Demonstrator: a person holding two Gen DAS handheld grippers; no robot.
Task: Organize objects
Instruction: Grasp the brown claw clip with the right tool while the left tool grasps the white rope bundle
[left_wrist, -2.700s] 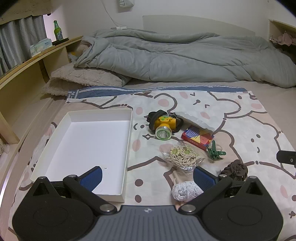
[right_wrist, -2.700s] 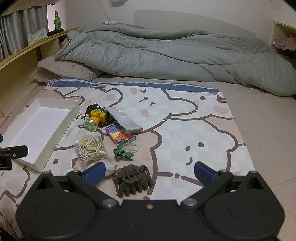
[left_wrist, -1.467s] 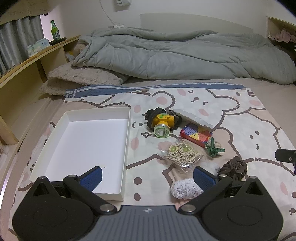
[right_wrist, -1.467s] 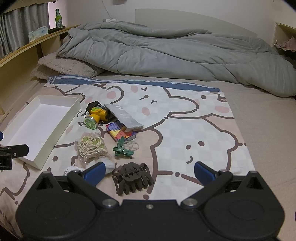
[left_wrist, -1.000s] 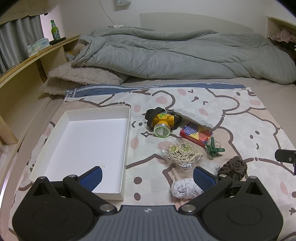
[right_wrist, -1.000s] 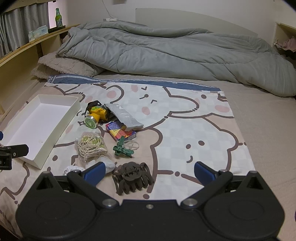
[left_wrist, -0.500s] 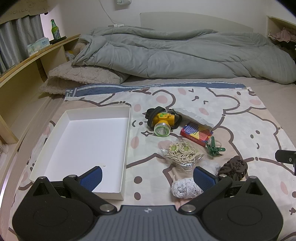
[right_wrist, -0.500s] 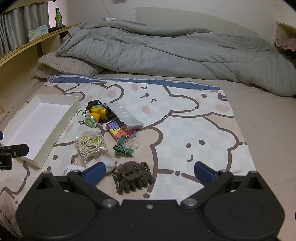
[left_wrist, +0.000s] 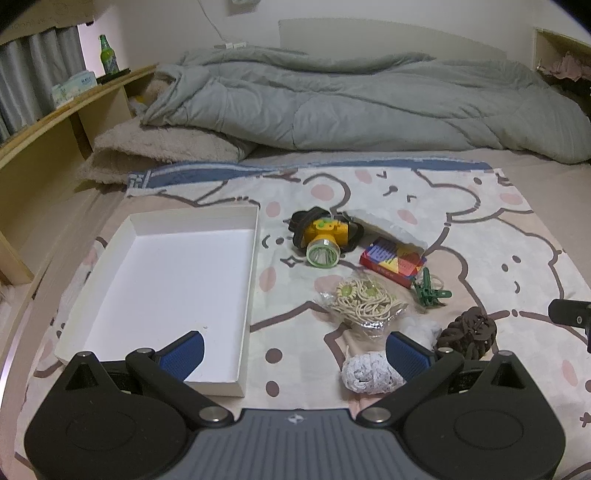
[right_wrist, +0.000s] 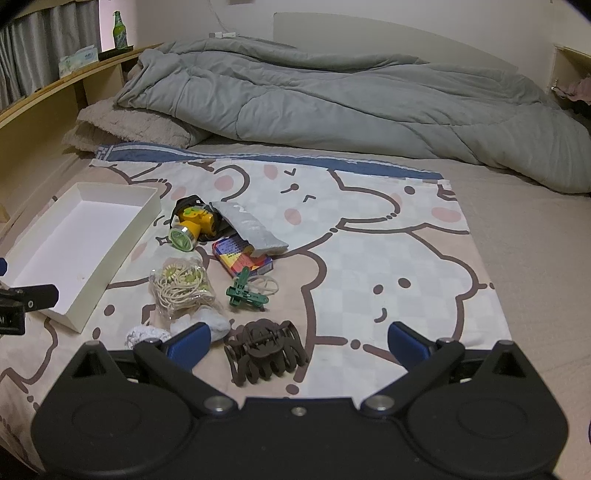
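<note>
An empty white tray (left_wrist: 251, 254) (right_wrist: 136, 225) lies on the left of a cartoon-print sheet. To its right sit a yellow headlamp (left_wrist: 325, 236) (right_wrist: 194, 223), a grey pouch (right_wrist: 247, 225), a colourful box (left_wrist: 391, 260) (right_wrist: 242, 258), a green clip (left_wrist: 430, 290) (right_wrist: 245, 291), a bag of beige cords (left_wrist: 364, 301) (right_wrist: 183, 286), a white knitted wad (left_wrist: 369, 374) and a brown hair claw (left_wrist: 467, 334) (right_wrist: 266, 345). My left gripper (left_wrist: 293, 352) stands open over the tray's near corner. My right gripper (right_wrist: 299, 341) stands open, the hair claw between its fingers, untouched.
A rumpled grey duvet (left_wrist: 351, 107) and a beige pillow (left_wrist: 159, 151) fill the far side of the bed. A wooden shelf (left_wrist: 48, 125) with a green bottle (left_wrist: 107, 55) and a tissue pack runs along the left. Bare sheet lies to the right of the objects.
Both views have drifted slightly over the past seconds. The objects lie where they were and both grippers stay open.
</note>
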